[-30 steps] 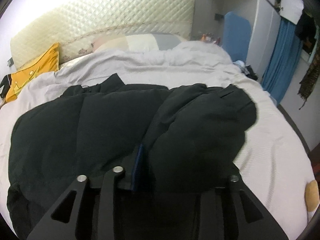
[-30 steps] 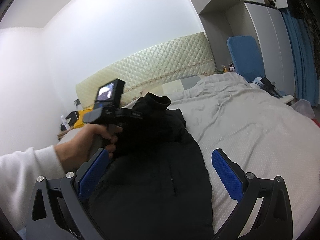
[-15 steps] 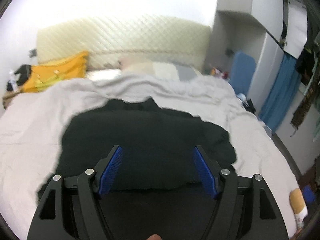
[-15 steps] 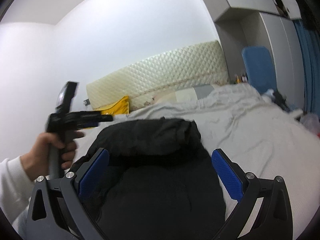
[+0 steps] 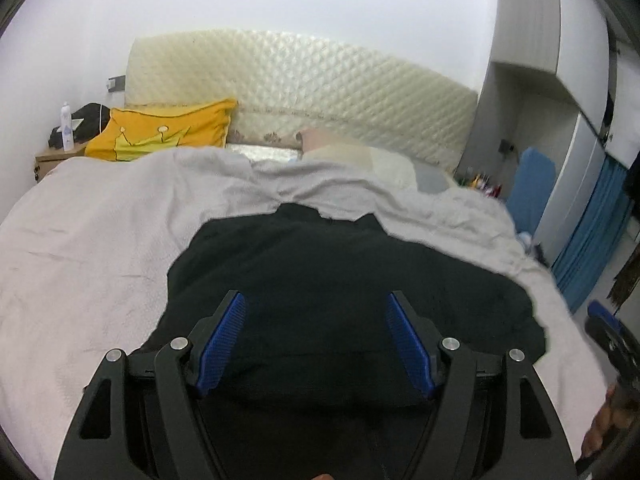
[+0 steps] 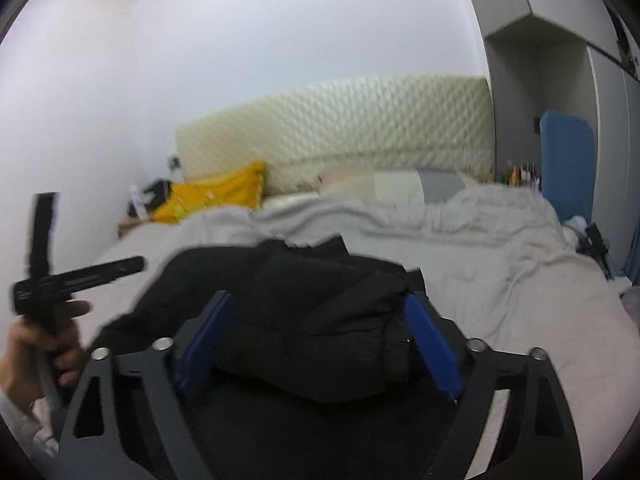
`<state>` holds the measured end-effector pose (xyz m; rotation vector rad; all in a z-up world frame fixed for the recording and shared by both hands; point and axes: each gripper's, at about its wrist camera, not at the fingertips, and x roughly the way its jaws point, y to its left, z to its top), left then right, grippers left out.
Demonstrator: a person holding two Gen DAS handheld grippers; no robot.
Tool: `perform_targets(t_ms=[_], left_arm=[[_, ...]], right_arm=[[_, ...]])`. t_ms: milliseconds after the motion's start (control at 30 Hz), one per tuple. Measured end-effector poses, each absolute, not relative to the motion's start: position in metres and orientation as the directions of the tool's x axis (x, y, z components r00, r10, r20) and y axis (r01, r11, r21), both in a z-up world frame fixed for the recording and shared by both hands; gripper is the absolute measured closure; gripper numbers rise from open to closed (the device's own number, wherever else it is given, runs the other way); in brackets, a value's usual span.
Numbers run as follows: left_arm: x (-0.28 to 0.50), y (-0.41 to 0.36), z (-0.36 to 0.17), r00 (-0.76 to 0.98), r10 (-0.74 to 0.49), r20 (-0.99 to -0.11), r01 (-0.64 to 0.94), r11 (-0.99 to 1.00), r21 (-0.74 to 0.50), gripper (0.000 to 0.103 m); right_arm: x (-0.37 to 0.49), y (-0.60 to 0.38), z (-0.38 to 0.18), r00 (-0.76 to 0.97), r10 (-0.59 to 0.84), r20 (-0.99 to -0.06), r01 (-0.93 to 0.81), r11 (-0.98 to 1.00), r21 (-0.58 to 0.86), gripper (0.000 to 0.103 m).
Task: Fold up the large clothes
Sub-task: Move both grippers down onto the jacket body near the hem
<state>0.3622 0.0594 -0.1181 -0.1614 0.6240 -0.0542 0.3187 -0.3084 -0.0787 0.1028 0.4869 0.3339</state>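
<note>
Black coat (image 5: 344,304) lying bundled on the grey bed (image 5: 88,248), near its middle, well short of the yellow pillow (image 5: 164,132) and headboard (image 5: 320,92). Left gripper (image 5: 316,336) spread wide above it, pinching nothing. Right gripper (image 6: 320,340) spread too, pads flanking the coat's near edge, seemingly not touching, though blur hides it. At least 1 fold apparently done, layers stacked. Left to do: probably another fold, plus squaring and flattening.
</note>
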Motion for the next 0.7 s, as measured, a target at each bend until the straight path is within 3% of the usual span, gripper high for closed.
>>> perform_targets(t_ms=[100,233,600,700], left_arm=[[0.384,0.055,-0.139,0.797,-0.084,-0.598,0.011,0.992,-0.125,0.030],[0.407,0.057,-0.160,0.791,-0.050,-0.610,-0.002,0.996,-0.085,0.030],[0.436,0.084,-0.178,0.784,0.029,-0.620,-0.085,0.995,-0.061,0.029],[0.440,0.091,-0.188,0.772,0.064,-0.632,-0.107,0.994,-0.030,0.028]], right_arm=[[0.354,-0.306,-0.112,0.828,0.320,-0.460,-0.267,0.947,0.179,0.021],[0.397,-0.302,-0.149,0.814,0.296,-0.500,-0.242,0.955,0.172,0.032],[0.453,-0.275,-0.183,0.765,0.424,-0.485,-0.345,0.905,0.247,0.029],[0.458,-0.264,-0.183,0.771,0.400,-0.495,-0.335,0.917,0.219,0.029]])
